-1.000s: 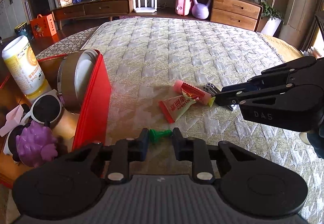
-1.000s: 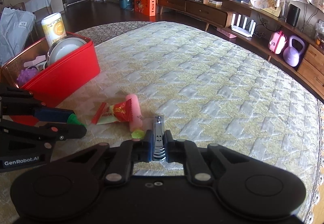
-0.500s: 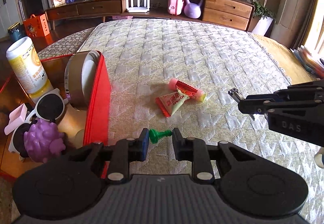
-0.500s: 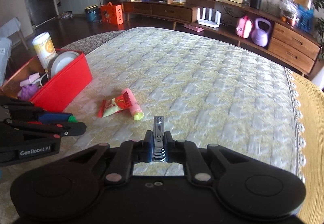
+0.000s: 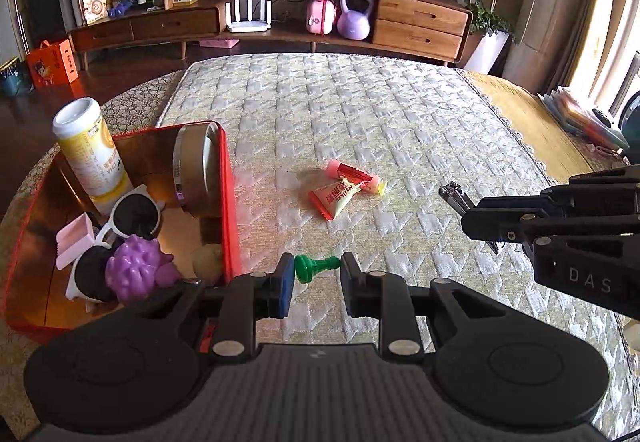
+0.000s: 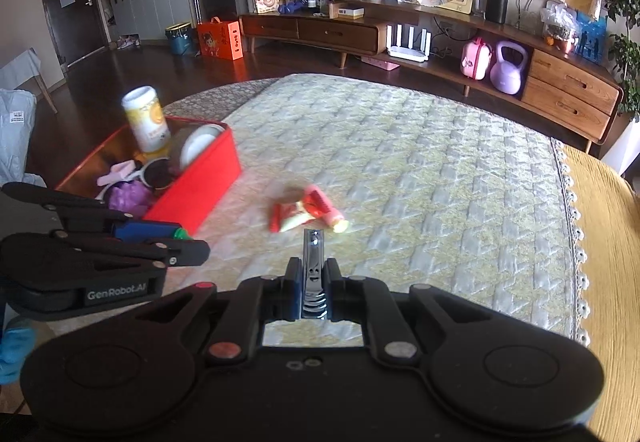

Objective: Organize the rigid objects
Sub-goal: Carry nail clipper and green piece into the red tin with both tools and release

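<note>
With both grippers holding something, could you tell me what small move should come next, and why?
Probably carry the left gripper, shut on the small green plastic pawn, over the open red metal tin beside it; the right gripper pinches the steel nail clipper farther away.

Black left gripper, blue pad, "GenRobot.AI" lettering

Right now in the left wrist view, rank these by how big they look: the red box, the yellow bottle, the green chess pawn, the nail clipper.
1. red box
2. yellow bottle
3. green chess pawn and nail clipper: similar, and the pawn is nearer the camera, so unranked.
</note>
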Tool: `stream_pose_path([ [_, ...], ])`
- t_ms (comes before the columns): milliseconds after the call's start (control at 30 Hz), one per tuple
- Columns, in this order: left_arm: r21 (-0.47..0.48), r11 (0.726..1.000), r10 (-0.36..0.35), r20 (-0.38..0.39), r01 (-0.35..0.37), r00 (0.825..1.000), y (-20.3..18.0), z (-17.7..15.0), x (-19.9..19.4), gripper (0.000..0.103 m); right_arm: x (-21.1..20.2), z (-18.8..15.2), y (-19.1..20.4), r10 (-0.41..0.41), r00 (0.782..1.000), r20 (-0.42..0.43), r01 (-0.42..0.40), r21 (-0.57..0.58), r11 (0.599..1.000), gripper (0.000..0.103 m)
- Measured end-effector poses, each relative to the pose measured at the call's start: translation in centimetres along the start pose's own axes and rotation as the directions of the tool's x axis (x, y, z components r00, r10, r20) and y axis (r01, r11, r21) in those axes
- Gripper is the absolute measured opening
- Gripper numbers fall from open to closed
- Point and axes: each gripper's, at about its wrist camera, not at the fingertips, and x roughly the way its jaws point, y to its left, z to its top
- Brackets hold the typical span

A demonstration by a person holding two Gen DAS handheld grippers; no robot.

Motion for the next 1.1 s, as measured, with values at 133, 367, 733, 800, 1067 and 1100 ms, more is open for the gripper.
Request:
stream_pose_path([
  [133,0.003,1.000,-0.006,0.001,0.006,1.000,1.5,-0.2,-1.3,0.024,-1.1,0.6,2.2,-0.006,1.000,0.007,0.006,-0.016,1.000,0.010],
  [367,-0.018,1.000,0.003,0.010,-0.003,1.000,5.1,-0.6,-3.6,0.024,-1.7,1.8,6.3,0.008,1.000,0.027,-0.007,-0.035,0.999,0.010],
  [733,-0.042,0.999,0.035,0.008,-0.035,0.999,12.2,-1.5,-5.4,0.024,-0.5,3.4,12.6,0.035,0.999,0.041,-0.033,-0.053,0.998,0.010],
  [800,-0.046,0.998,0.036,0.002,-0.036,0.999,13.4,-1.7,-5.4,0.024,0.0,3.6,13.5,0.042,0.998,0.041,-0.040,-0.051,0.998,0.010],
  [1067,-0.001,0.997,0.079,0.011,-0.079,0.997,16.5,-1.3,-4.1,0.024,2.8,4.5,16.0,0.026,0.999,0.025,-0.024,-0.054,0.998,0.010],
  [1100,-0.006,0.996,0.084,0.010,-0.084,0.996,16.9,-1.0,-3.7,0.024,3.4,4.6,16.1,0.016,1.000,0.019,-0.015,-0.051,0.999,0.010],
])
